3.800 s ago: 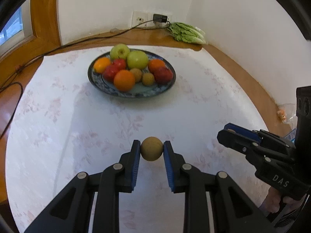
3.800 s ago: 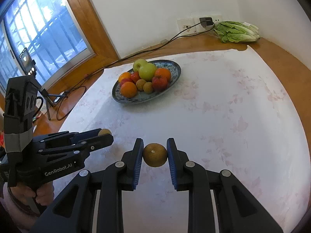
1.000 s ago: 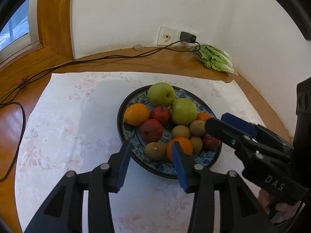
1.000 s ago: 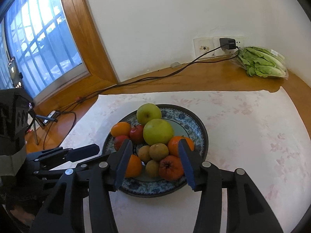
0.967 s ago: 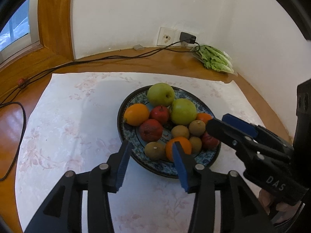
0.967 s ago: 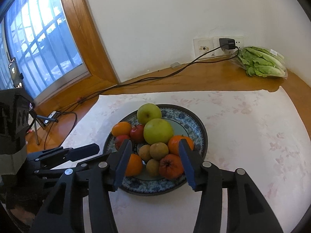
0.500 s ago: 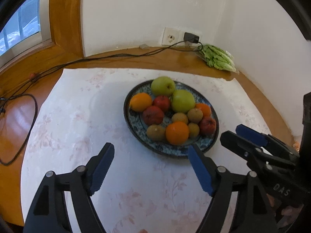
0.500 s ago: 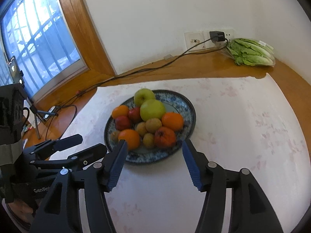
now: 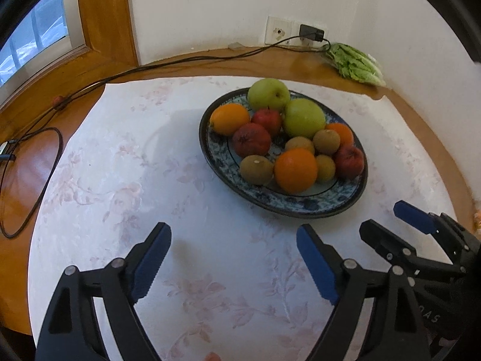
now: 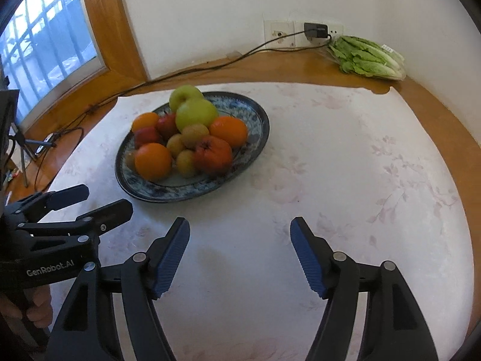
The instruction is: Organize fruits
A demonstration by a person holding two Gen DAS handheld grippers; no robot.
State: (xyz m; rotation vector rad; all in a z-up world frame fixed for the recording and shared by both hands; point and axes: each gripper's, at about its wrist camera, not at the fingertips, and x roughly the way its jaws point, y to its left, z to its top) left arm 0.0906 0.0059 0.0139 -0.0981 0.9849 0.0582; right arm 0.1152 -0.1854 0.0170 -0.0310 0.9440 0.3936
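Note:
A blue patterned plate (image 9: 216, 153) (image 10: 255, 138) on the white floral tablecloth holds several fruits: green apples (image 9: 303, 117), oranges (image 9: 296, 170), red fruits (image 9: 251, 140) and brown kiwis (image 9: 256, 169). My left gripper (image 9: 233, 249) is open wide and empty, over the cloth in front of the plate. My right gripper (image 10: 239, 237) is also open wide and empty, in front of and to the right of the plate. Each gripper shows at the edge of the other's view (image 9: 399, 225) (image 10: 90, 201).
A bag of lettuce (image 10: 366, 57) lies in the back right corner by a wall socket with a plugged charger (image 10: 315, 30). Its black cable (image 9: 150, 66) runs left along the wooden table edge. A window (image 10: 45, 39) is at the left.
Both grippers have let go of their kiwis on the plate, opened wide and pulled back from it.

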